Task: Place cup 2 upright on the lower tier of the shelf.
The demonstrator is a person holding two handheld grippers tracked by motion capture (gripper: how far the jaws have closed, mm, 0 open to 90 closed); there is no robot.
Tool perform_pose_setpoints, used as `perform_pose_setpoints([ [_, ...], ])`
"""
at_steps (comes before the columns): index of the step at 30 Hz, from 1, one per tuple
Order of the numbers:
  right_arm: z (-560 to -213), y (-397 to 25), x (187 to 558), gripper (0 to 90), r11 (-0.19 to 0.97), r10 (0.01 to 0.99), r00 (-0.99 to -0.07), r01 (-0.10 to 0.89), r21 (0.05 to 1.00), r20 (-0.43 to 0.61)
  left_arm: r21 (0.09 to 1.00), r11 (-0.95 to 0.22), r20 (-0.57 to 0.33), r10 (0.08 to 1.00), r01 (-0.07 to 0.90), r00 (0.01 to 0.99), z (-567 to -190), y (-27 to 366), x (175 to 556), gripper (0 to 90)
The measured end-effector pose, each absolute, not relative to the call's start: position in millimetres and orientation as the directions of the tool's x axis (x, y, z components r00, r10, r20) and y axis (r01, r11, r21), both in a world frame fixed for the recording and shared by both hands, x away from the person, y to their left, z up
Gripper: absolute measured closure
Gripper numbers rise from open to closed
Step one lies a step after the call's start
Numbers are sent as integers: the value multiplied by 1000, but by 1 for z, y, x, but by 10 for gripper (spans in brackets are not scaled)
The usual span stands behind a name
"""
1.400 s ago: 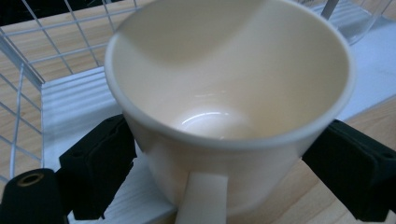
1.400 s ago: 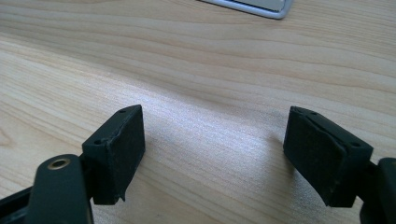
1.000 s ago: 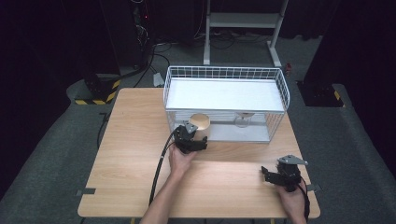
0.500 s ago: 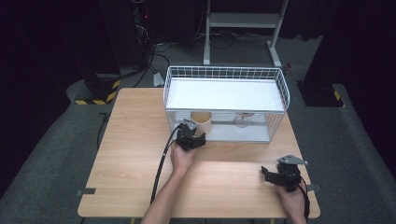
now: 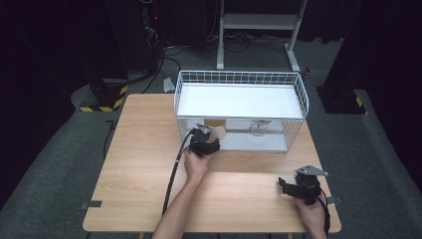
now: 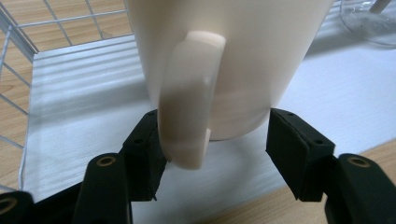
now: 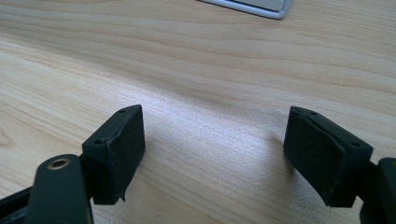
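Cream mug: top cut off, standing on the white rack lower shelf. My left gripper jaws straddle its base, gapped, not gripping. Right gripper wide open, empty, low over table.

A light wooden table carries a white wire basket set toward its far edge, right of the middle. The basket's lower white floor carries a cream mug near its front left and a clear glass farther right. The table stands on a grey floor, where a white metal stand rises beyond it.
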State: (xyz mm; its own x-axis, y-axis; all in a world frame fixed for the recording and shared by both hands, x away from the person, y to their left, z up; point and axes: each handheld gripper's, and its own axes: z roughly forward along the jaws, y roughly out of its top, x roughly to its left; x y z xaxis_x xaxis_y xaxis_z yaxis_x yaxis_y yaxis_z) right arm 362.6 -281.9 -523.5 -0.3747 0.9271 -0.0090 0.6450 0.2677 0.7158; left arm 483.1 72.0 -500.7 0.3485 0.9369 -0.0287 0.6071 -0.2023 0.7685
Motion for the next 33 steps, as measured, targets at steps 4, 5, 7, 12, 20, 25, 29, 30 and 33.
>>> perform_pose_setpoints([
  [4,-524,-282,363,206,268,927,-375,645,716,-9,769,-212,-5,941,603,337,-501,71,487,420],
  [5,-524,-282,363,206,268,927,-375,645,716,-9,770,-198,-24,941,606,338,-502,71,488,429],
  [7,-524,-282,363,206,268,927,-375,645,716,-9,768,-197,-25,941,609,336,-503,72,489,441],
  [12,-524,-282,363,206,268,927,-375,645,716,-9,759,-191,-33,944,622,329,-506,73,492,483],
  [20,-524,-282,363,206,268,927,-375,645,716,-9,751,-195,15,960,630,280,-504,70,497,518],
  [25,-524,-282,363,205,268,927,-375,645,716,-9,741,-221,15,949,634,314,-504,69,501,556],
  [29,-524,-282,363,205,268,927,-375,645,716,-9,740,-207,5,953,640,302,-504,69,504,570],
  [30,-524,-282,363,205,268,927,-375,645,716,-9,743,-209,0,950,637,311,-504,69,504,570],
  [33,-524,-282,363,205,268,927,-375,645,716,-9,741,-212,-5,947,637,321,-503,71,503,514],
])
